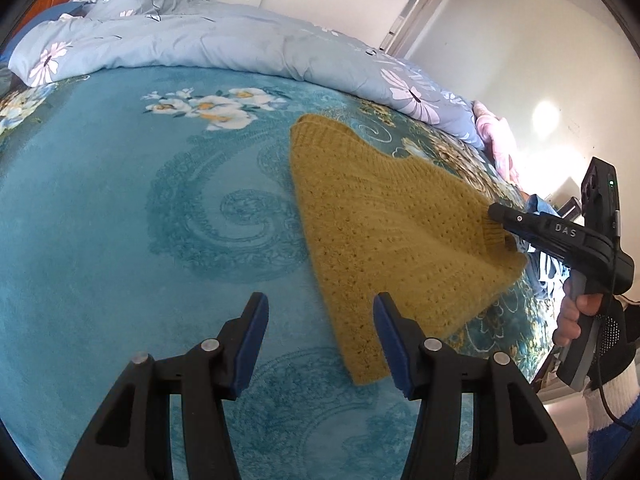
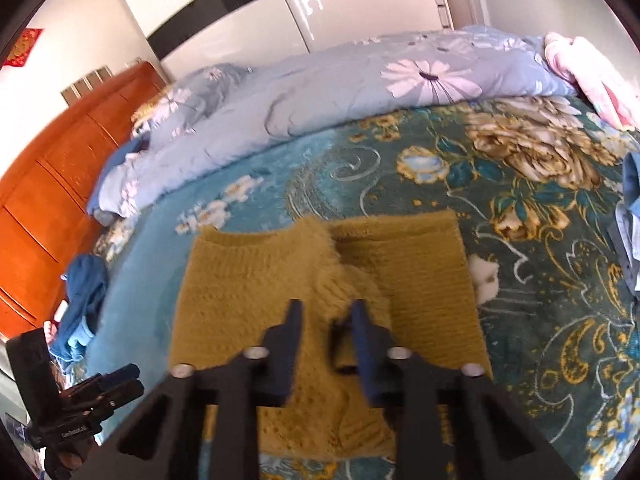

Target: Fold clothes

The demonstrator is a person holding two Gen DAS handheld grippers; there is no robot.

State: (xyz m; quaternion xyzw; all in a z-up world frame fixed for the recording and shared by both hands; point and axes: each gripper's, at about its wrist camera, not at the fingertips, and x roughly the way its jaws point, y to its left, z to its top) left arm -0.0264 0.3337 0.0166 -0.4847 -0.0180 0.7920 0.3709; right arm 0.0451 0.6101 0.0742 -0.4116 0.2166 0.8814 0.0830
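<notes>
A mustard yellow knitted sweater [image 1: 384, 232] lies partly folded on the teal floral bed cover [image 1: 120, 240]. My left gripper [image 1: 320, 320] is open and empty, low over the cover just left of the sweater's near edge. My right gripper [image 1: 496, 214] reaches in from the right and touches the sweater's raised right corner. In the right wrist view the right gripper [image 2: 326, 320] has its jaws narrowly apart with a fold of the sweater [image 2: 280, 280] between them; the view is blurred, so the grip is unclear. The left gripper shows at that view's lower left [image 2: 120, 384].
A light blue flowered duvet [image 1: 200, 36] is bunched along the far side of the bed. A pink garment [image 2: 592, 68] lies at the far right corner. Blue clothes lie at the left [image 2: 82, 300] and right [image 2: 632, 216] edges. An orange wooden headboard [image 2: 52, 200] stands left.
</notes>
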